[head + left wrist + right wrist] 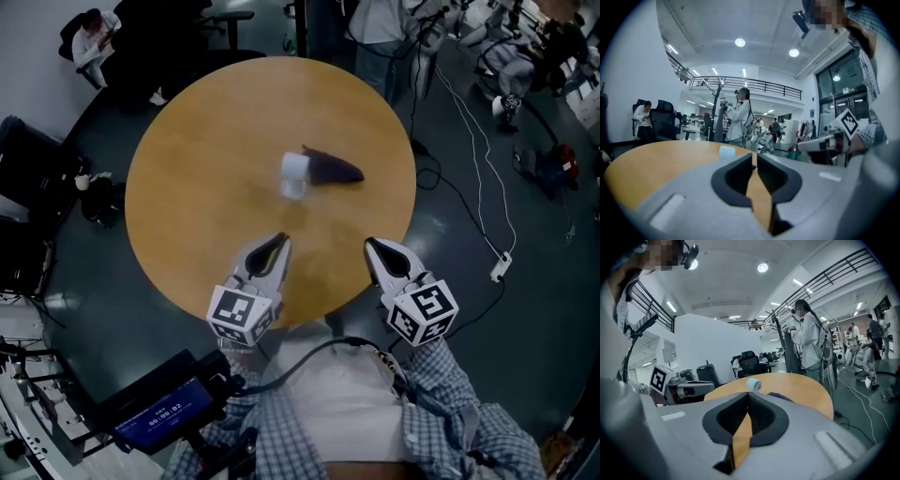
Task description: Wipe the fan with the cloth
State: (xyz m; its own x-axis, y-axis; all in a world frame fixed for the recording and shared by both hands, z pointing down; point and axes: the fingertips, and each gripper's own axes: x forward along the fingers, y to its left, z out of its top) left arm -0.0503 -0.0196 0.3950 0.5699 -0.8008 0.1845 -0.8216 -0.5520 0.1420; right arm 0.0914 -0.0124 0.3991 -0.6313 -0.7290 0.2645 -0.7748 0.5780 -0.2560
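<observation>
Office chairs and a seated person are seen beyond the far left of the round wooden table. A black bag is set on the floor just beside its left edge. A standing person is seen past the table's far right edge. White cables and a power strip are trailed over the floor to the table's right.

Near the table's middle the small white fan is placed, a short cylinder. Its grilled round face is turned toward the table's near edge, so its axis is laid from far to near. The dark cloth is bunched against the fan's right side, with its long axis run out toward the table's right edge. Only bare tabletop is seen between these and the grippers.

Over the table's near edge the left gripper is held, its jaws parted by no more than a thin slit, with nothing between them. Further right the right gripper is held, its jaws pressed together at the tips and empty. Both are pointed toward the fan, well apart from it.
</observation>
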